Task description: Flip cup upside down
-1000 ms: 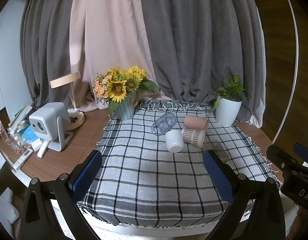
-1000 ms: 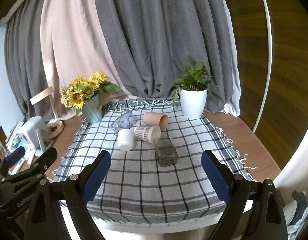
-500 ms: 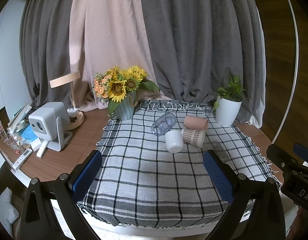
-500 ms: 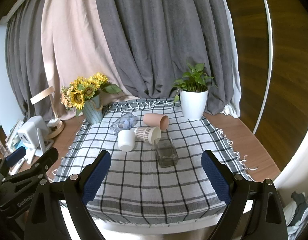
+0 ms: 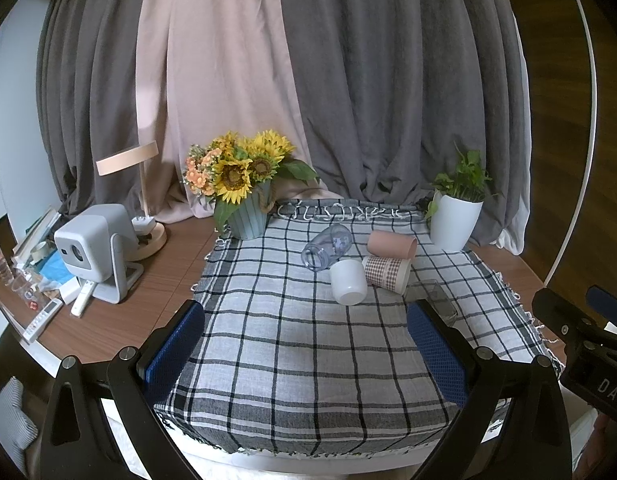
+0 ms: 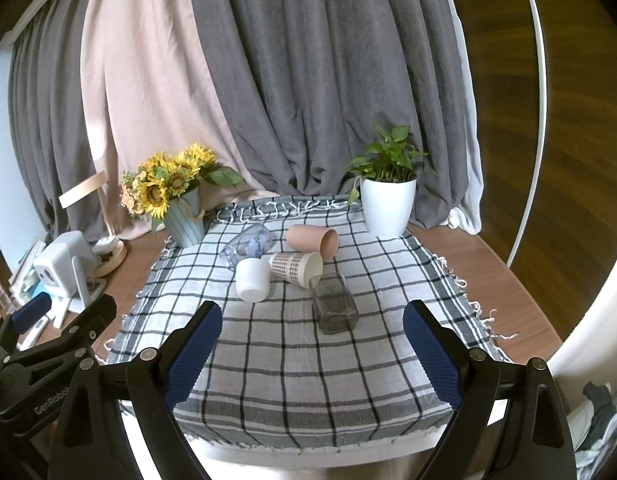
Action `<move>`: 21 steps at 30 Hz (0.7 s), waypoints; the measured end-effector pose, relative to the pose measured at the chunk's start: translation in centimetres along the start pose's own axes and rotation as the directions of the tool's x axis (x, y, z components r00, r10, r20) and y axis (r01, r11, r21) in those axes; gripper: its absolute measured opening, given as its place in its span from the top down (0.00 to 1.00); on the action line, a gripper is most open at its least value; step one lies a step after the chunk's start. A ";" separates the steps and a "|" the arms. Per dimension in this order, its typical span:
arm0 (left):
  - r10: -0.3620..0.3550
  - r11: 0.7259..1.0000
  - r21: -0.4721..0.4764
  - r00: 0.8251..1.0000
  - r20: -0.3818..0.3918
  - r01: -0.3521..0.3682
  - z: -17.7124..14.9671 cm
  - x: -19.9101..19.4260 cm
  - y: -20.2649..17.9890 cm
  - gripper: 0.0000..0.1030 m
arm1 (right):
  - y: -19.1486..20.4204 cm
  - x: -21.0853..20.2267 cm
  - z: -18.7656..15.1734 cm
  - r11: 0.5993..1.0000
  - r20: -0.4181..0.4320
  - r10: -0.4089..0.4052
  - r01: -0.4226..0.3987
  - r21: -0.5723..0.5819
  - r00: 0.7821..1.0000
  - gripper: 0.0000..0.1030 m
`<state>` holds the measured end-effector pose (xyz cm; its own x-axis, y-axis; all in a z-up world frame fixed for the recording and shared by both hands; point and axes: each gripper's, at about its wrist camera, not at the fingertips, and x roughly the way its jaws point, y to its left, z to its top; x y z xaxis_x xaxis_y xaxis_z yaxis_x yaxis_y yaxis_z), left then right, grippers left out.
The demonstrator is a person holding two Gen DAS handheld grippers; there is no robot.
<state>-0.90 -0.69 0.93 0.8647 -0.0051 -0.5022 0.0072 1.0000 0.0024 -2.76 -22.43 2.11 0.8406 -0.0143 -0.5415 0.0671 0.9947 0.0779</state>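
Cups on their sides, clustered on cloth

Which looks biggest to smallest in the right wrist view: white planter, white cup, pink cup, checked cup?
1. white planter, though farthest back
2. white cup
3. pink cup and checked cup: too alike to rank.

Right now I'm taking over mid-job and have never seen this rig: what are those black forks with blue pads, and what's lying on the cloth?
Those are two hand-held grippers, each filmed by its own camera. The left gripper and right gripper are open, holding nothing, short of the checked cloth. On it lie five vessels, all on their sides: a white cup, a checked paper cup, a pink cup, a clear plastic cup and a square glass. Behind stand a sunflower vase and a potted plant.
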 end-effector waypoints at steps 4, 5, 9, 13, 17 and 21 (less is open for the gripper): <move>-0.001 1.000 0.000 1.000 0.002 0.001 0.0 0.0 -0.1 0.00 | 0.1 0.1 0.0 1.000 0.000 0.001 -0.001 -0.001 1.000 0.11; -0.001 1.000 0.000 1.000 0.001 0.001 0.0 -0.1 -0.1 0.00 | 0.1 0.1 0.0 1.000 -0.001 0.000 0.000 -0.001 1.000 0.11; -0.002 1.000 -0.001 1.000 0.000 0.002 0.0 -0.1 -0.1 0.00 | 0.2 0.1 0.0 1.000 -0.001 0.000 0.000 -0.001 1.000 0.11; -0.001 1.000 -0.003 1.000 -0.003 0.001 0.0 -0.2 -0.2 0.00 | 0.8 -0.1 0.2 1.000 -0.001 -0.001 0.001 -0.004 1.000 0.11; -0.001 1.000 -0.008 1.000 -0.016 0.001 0.0 -0.3 0.1 0.00 | 1.3 -0.1 0.1 1.000 -0.003 -0.001 0.001 -0.004 1.000 0.11; 0.006 1.000 -0.009 1.000 -0.027 -0.006 -0.2 0.5 1.3 0.00 | 2.6 1.0 -0.2 1.000 -0.008 -0.002 0.002 -0.010 1.000 0.11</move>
<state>-0.55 0.57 0.52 0.8511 0.0013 -0.5251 -0.0031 1.0000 -0.0024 -1.81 -19.82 1.57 0.8363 -0.0151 -0.5480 0.0632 0.9956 0.0690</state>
